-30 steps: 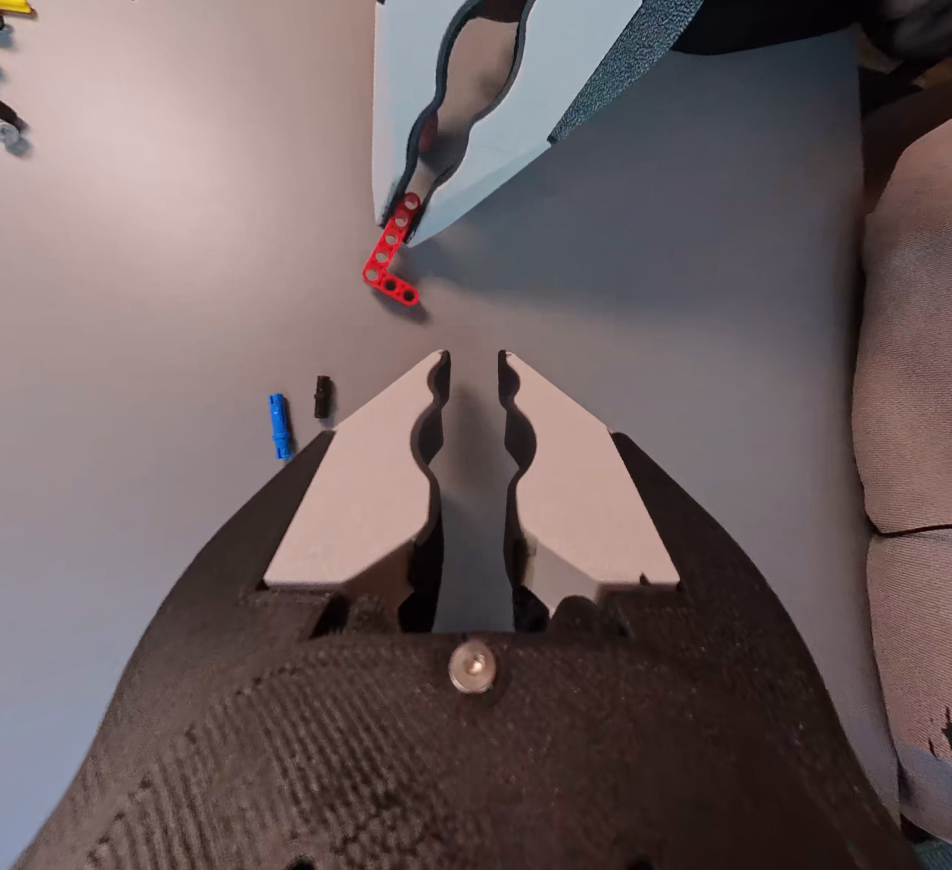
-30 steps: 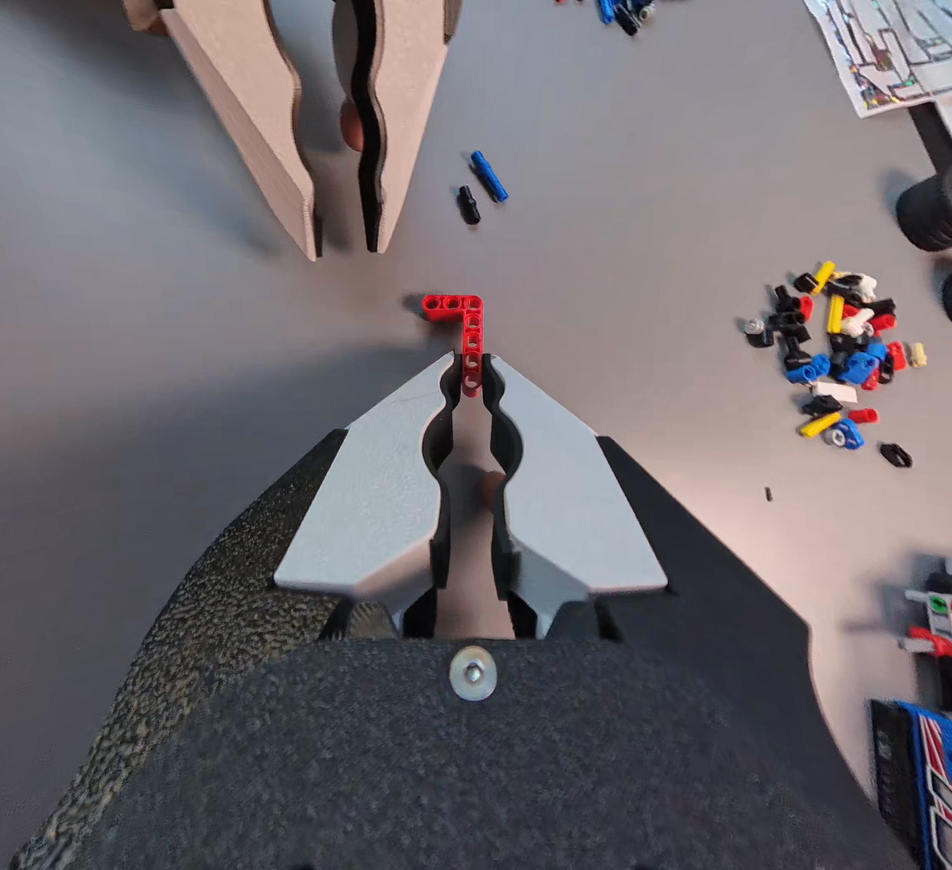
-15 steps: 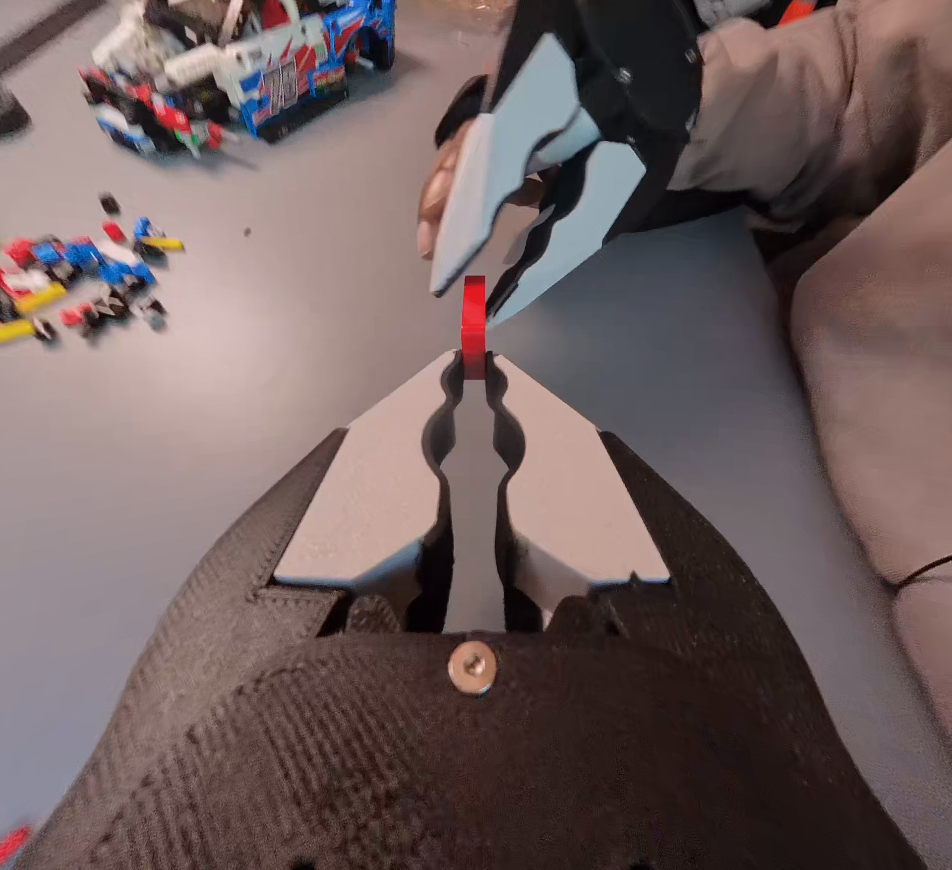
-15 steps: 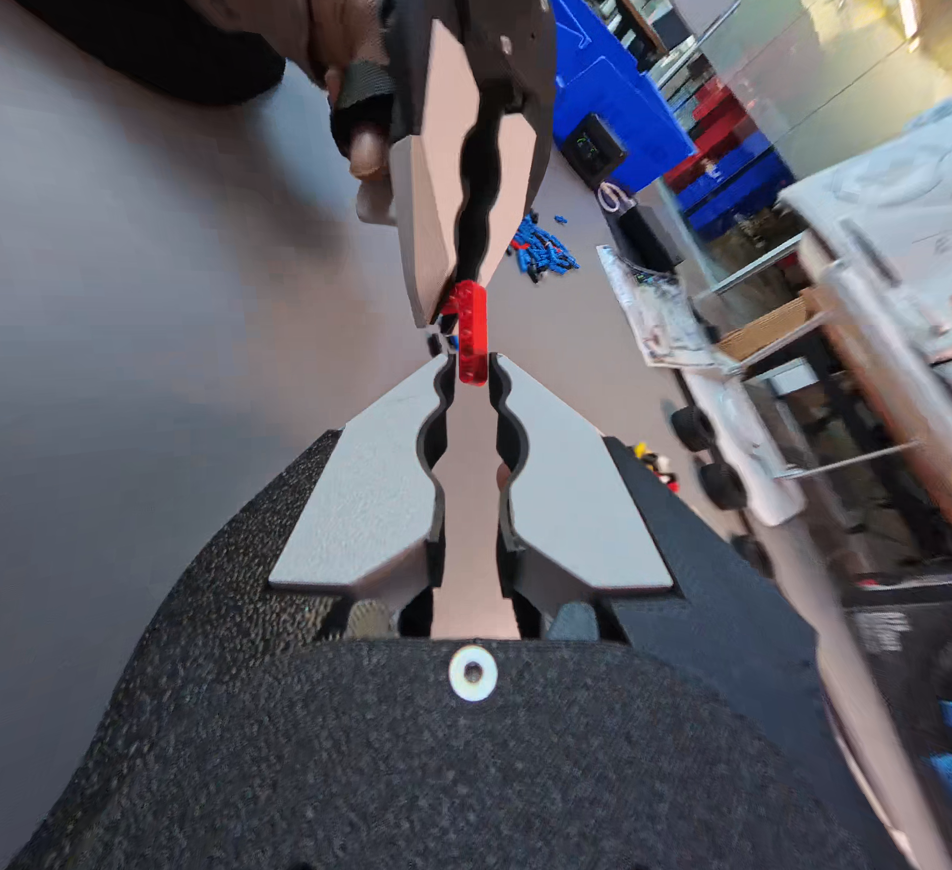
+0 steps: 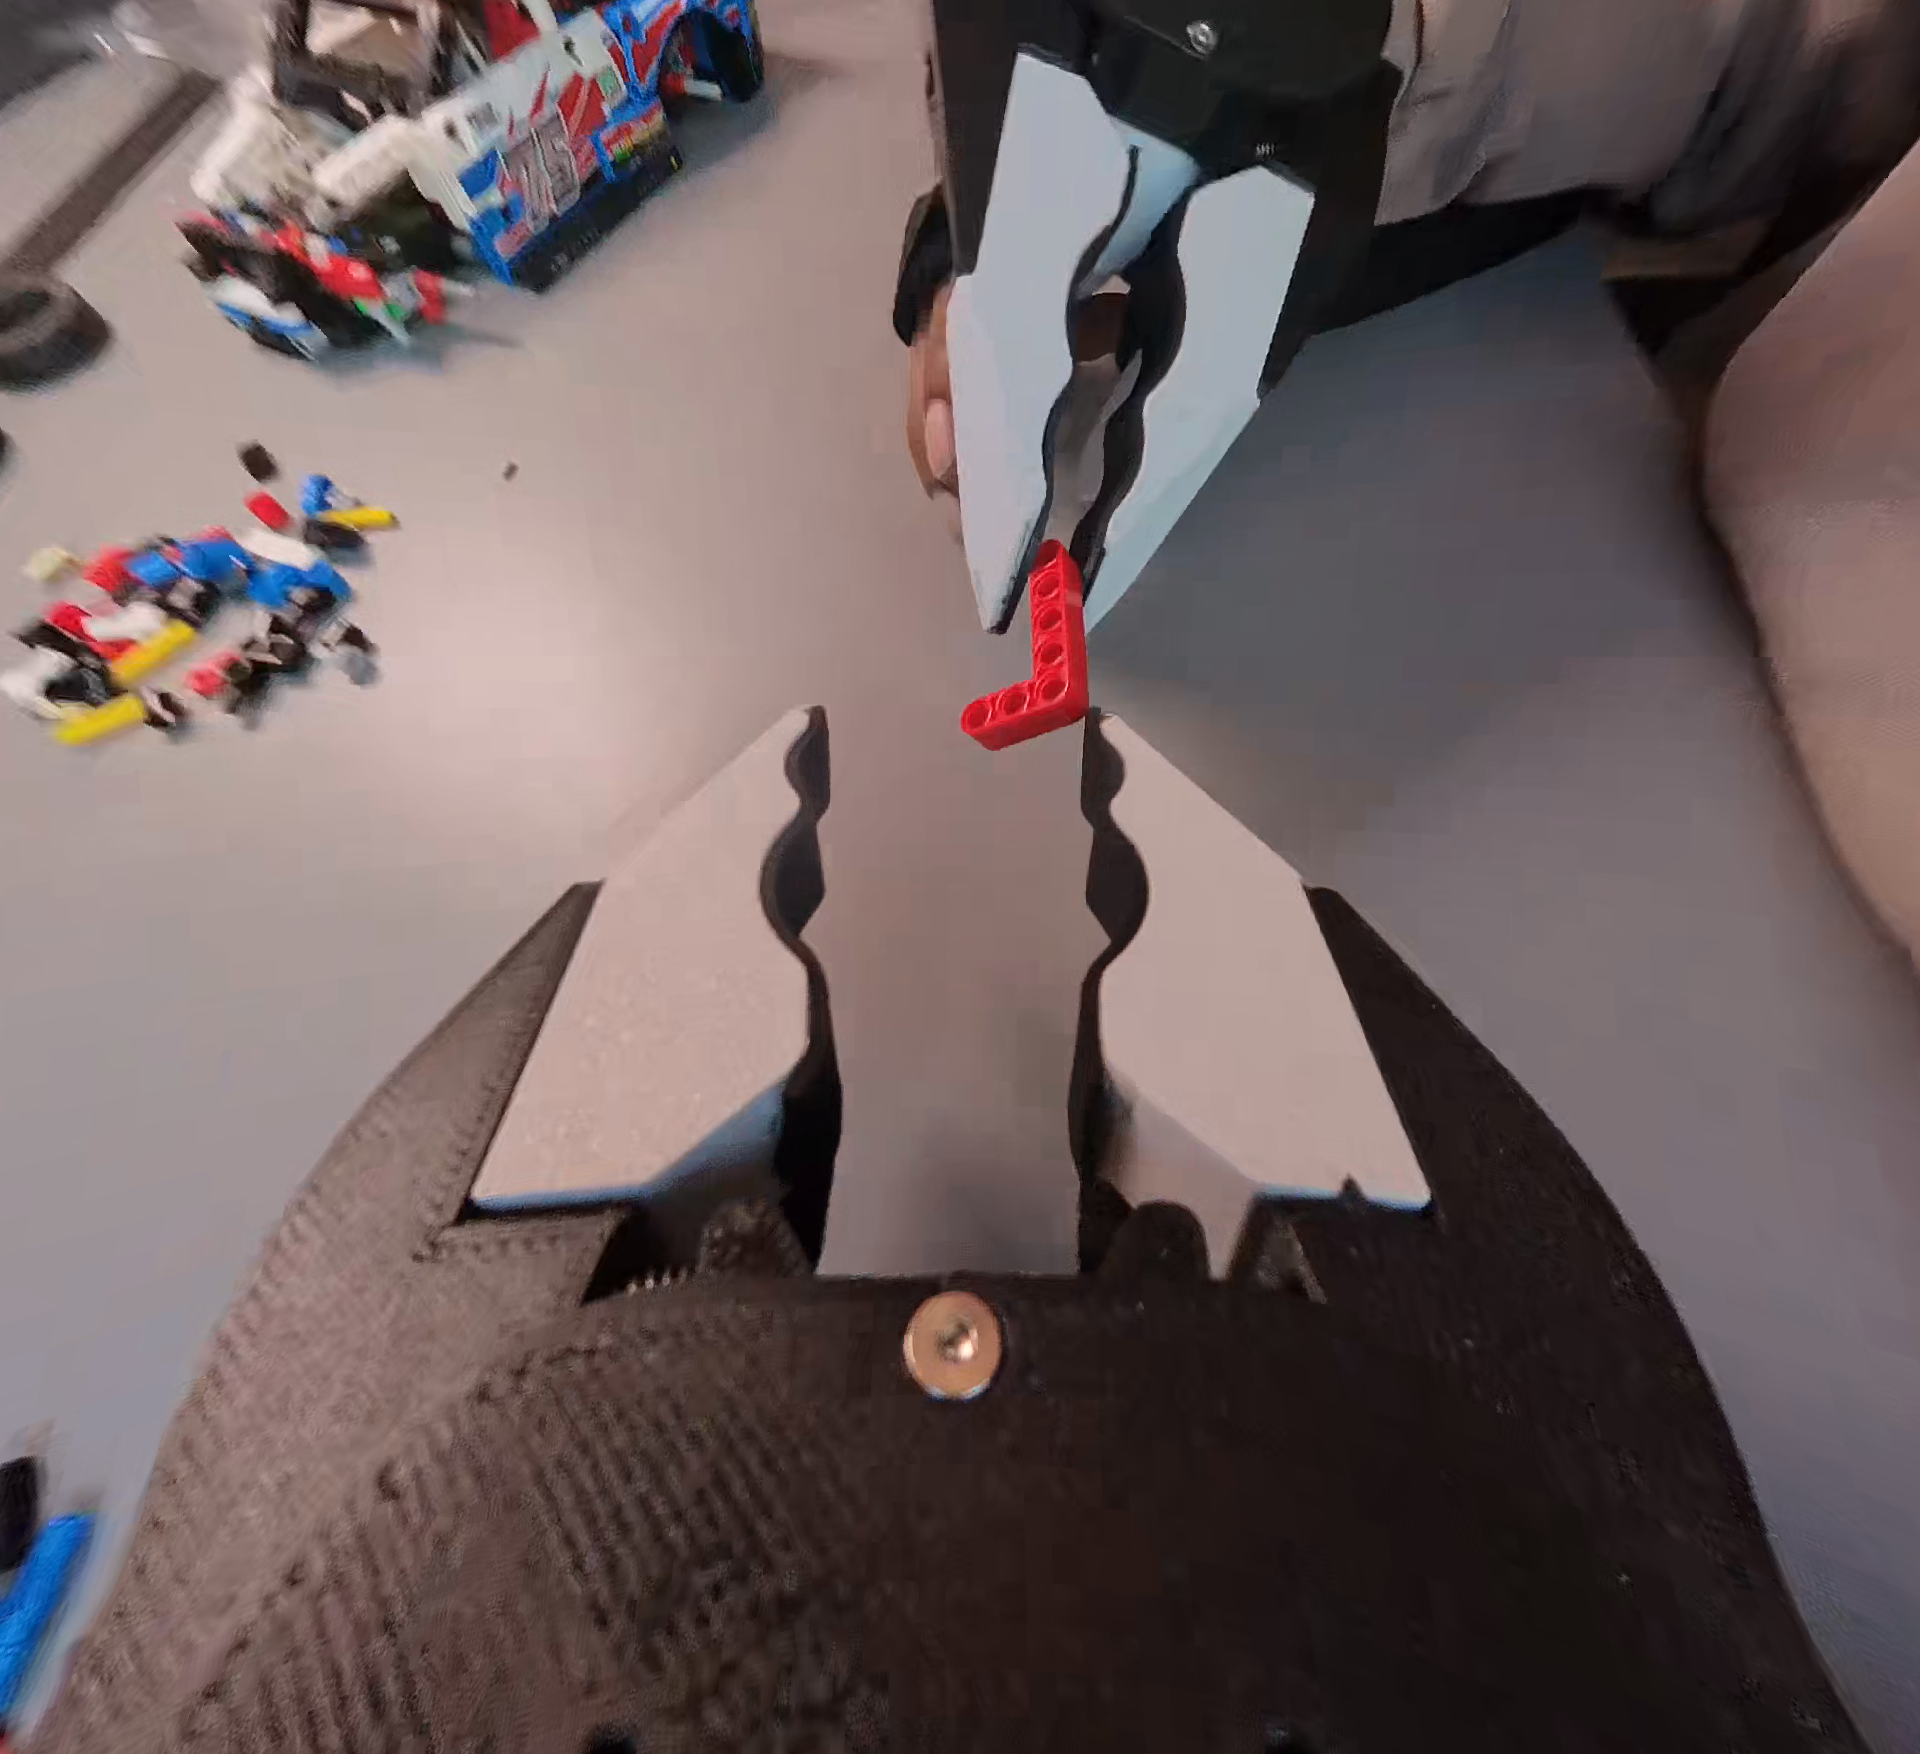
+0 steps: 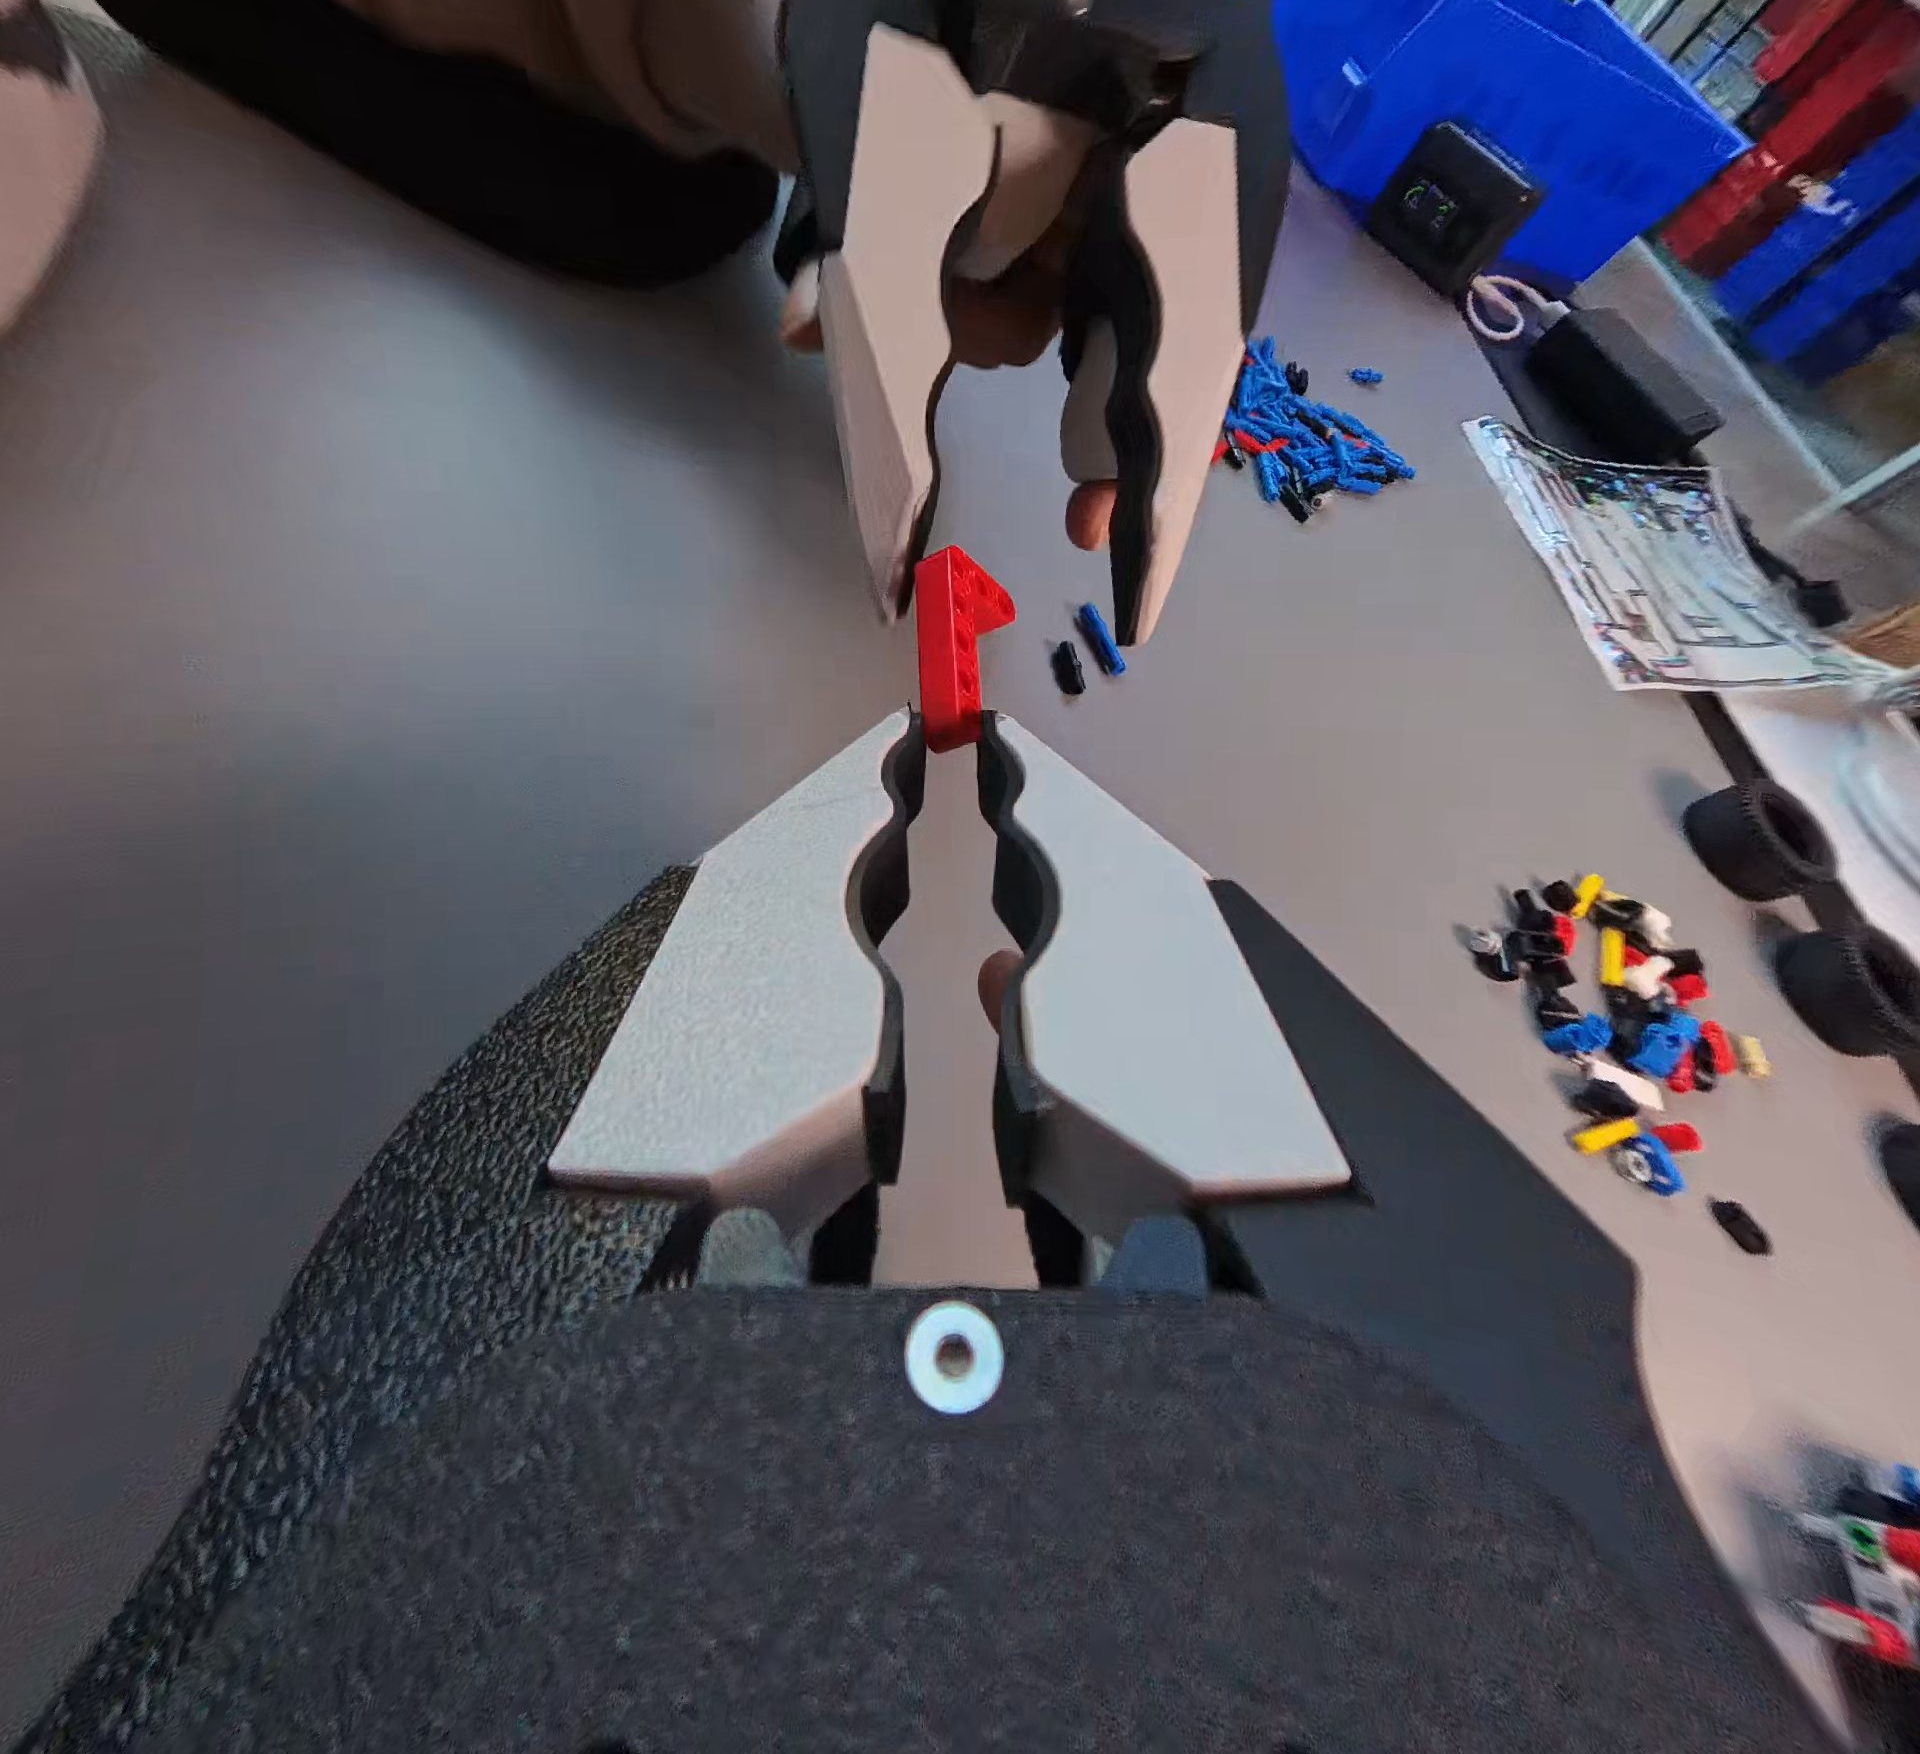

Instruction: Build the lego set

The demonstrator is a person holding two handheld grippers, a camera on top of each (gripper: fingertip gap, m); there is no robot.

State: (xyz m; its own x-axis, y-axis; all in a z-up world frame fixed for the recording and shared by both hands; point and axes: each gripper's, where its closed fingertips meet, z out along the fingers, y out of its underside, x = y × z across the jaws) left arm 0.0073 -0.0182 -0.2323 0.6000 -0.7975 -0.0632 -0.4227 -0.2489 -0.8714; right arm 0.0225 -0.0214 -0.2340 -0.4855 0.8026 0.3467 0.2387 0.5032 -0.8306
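A red L-shaped beam [image 6: 951,655] is pinched by its long arm in my right gripper [image 6: 951,717], held in the air above the grey table [image 6: 416,561]. In the left wrist view the beam [image 5: 1044,655] hangs from the right gripper [image 5: 1049,613], its short arm just past my left gripper's tips. My left gripper [image 5: 956,722] is open and empty. In the right wrist view the left gripper [image 6: 1013,618] faces mine, one finger [image 6: 883,457] close beside the beam's bent end.
A partly built blue, white and red car [image 5: 499,135] stands at the back. A mixed pile of small pieces [image 6: 1621,1029], a pile of blue pins [image 6: 1309,447], a loose blue pin [image 6: 1099,639], a black pin [image 6: 1068,668], a booklet [image 6: 1642,561] and tyres [image 6: 1756,842] lie on the table. Less than 4 cm separates the two grippers' tips.
The red beam was lifted off the table. Half a second ago my left gripper was also shut on it; it has now opened and let go. The right still holds the beam.
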